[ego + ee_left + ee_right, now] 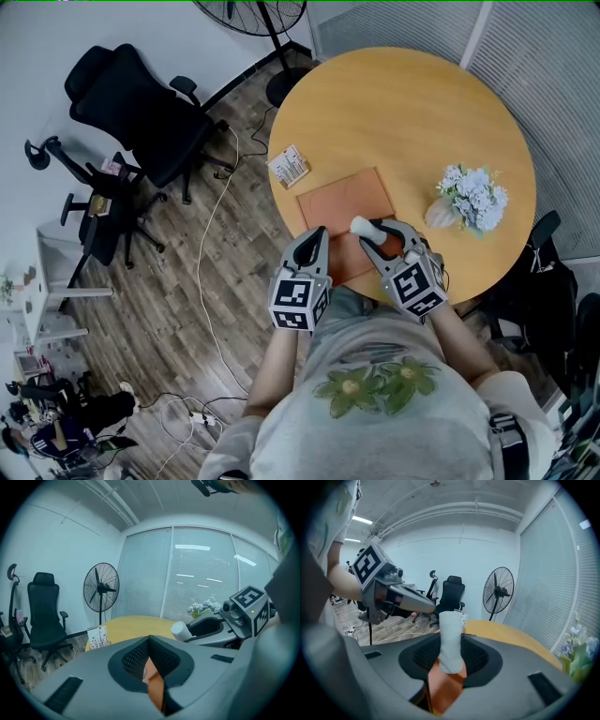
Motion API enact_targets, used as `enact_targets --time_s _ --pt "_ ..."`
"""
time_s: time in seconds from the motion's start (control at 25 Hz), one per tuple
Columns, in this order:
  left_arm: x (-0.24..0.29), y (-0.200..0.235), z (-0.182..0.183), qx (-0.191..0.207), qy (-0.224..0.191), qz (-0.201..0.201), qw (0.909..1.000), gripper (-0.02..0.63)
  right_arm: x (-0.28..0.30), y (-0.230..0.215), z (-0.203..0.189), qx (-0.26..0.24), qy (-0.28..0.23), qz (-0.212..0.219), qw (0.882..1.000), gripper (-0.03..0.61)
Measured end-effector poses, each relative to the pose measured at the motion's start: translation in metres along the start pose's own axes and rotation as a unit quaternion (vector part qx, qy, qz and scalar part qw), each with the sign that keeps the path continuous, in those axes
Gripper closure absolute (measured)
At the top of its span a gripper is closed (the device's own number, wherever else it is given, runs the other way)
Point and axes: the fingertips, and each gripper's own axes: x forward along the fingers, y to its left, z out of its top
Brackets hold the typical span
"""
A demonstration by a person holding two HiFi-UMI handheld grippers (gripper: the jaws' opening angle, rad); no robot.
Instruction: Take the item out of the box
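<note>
A flat orange box [345, 202] lies near the front edge of the round wooden table [403, 103]. My left gripper [317, 234] is shut on its near left edge; in the left gripper view a strip of the orange box [154, 686] shows between the jaws. My right gripper [380, 232] is shut on a white cylindrical item [363, 225], held just above the box's near right part. In the right gripper view the white item [450, 639] stands upright between the jaws with the orange box [443, 686] under it. The left gripper [393, 595] shows close by at that view's left.
A small printed card pack [290, 166] lies left of the box. A bunch of pale blue flowers [473, 199] lies at the table's right. Black office chairs [141, 103] and a standing fan [262, 19] are beyond the table on the left. Cables run across the wooden floor.
</note>
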Motion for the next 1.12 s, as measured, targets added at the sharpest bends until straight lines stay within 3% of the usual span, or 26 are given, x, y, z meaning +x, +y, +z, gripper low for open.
enact_targets --time_s 0.64,1.12 --pt "-0.006 -0.007 0.004 -0.001 -0.014 -0.004 0.9999 0.611 -0.013 0.005 0.032 0.044 -0.089 -0.003 0.995 0.440" --pt "-0.012 -0.012 0.007 -0.003 -0.023 -0.001 0.9997 0.611 -0.022 -0.001 0.034 0.100 -0.117 0.010 0.988 0.446"
